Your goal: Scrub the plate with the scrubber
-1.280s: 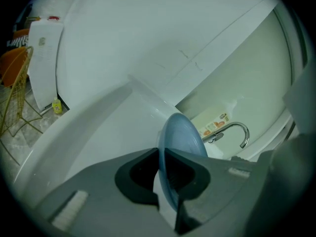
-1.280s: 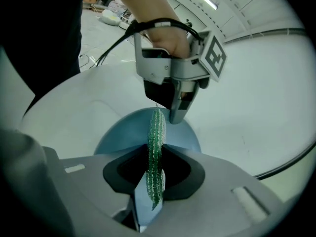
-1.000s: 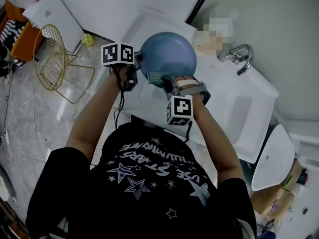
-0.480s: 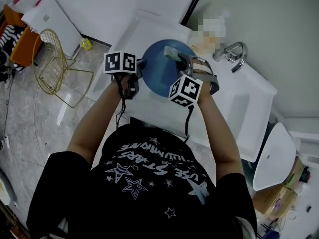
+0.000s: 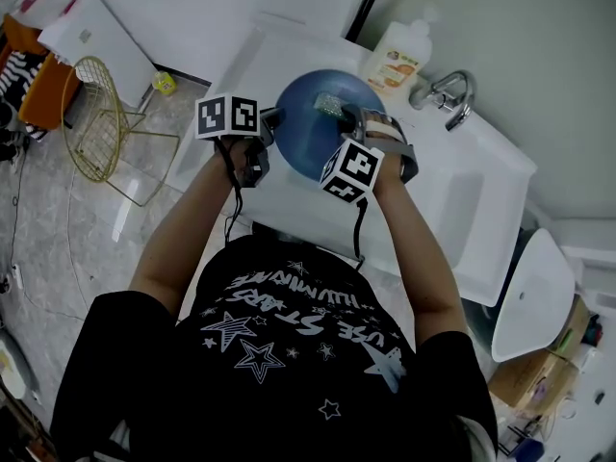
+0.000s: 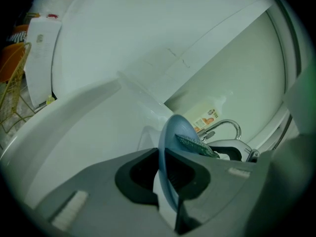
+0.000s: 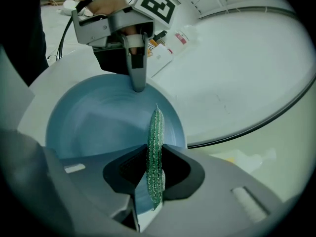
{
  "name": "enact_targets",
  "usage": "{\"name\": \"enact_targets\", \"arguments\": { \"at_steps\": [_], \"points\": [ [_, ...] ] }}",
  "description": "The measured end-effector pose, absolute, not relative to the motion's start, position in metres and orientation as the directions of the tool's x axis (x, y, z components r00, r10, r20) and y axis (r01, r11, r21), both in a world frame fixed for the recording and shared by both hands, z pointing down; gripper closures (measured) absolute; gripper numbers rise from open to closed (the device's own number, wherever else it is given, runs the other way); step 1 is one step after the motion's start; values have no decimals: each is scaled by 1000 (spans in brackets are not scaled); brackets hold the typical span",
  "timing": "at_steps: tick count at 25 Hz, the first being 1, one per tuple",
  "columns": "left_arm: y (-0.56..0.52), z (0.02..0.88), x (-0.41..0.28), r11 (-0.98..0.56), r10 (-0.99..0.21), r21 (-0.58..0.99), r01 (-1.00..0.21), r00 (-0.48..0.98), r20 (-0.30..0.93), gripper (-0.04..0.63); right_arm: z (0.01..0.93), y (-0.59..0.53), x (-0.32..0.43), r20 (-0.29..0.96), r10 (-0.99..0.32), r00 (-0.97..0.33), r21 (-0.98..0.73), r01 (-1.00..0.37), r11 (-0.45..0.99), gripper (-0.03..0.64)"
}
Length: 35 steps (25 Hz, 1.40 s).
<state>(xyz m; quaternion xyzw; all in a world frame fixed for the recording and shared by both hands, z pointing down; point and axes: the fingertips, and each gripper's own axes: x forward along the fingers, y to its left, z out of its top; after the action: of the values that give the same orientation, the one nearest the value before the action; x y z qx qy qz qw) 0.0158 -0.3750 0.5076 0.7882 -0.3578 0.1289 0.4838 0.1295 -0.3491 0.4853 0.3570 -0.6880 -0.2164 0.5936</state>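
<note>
Right gripper (image 7: 154, 157) sits nearest, at the bottom of its own view. Its jaws are drawn in to a narrow slot on the green mesh scrubber (image 7: 156, 127), which stands edge-on between them, and the scrubber's free end appears to lie against the inner face of the blue plate (image 7: 94, 127). Gripped by its tail like this, the pad's flat side can be dragged across the plate without the jaws touching it, which is likely the reason for the hold. Beyond the scrubber, at the top of that view, the left gripper (image 7: 137, 83) pinches the plate's far rim. Its own view confirms this, with the rim running straight down between jaws closed tight on it. That grip tips the plate up on edge over the white sink (image 5: 462, 200), presumably so the hollow side faces the scrubbing hand and anything loosened drops into the basin. In the head view the plate sits at upper centre of the frame, between the two marker cubes. Scrubbing looks to be under way, with the pad near the plate's upper part. Farther back, toward the upper right, a soap bottle (image 5: 397, 56) stands on the sink ledge near the chrome faucet (image 5: 445, 94), both apart from the plate.
</note>
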Motion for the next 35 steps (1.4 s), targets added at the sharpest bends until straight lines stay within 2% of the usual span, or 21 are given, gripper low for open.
{"name": "enact_targets", "arguments": {
  "at_steps": [8, 16, 19, 26, 30, 35],
  "points": [
    [-399, 513, 11, -217, -478, 671, -709, 677, 560, 563, 495, -304, 113, 769, -621, -151, 575, -258, 776, 508],
    [-407, 519, 17, -230, -472, 649, -725, 667, 577, 560, 509, -264, 101, 830, -512, -222, 464, -236, 854, 508],
    [-403, 520, 24, -246, -461, 648, -721, 675, 576, 561, 500, -271, 105, 798, -559, -225, 501, -266, 824, 508],
    [-383, 512, 39, -285, -428, 670, -685, 717, 550, 571, 452, -324, 135, 603, -782, -159, 716, -325, 618, 508],
    [-363, 514, 45, -323, -394, 651, -687, 723, 568, 571, 451, -343, 147, 561, -821, -107, 782, -257, 568, 508],
    [-349, 519, 46, -332, -372, 659, -675, 736, 565, 568, 468, -352, 157, 579, -812, -70, 792, -188, 581, 508]
  ]
}}
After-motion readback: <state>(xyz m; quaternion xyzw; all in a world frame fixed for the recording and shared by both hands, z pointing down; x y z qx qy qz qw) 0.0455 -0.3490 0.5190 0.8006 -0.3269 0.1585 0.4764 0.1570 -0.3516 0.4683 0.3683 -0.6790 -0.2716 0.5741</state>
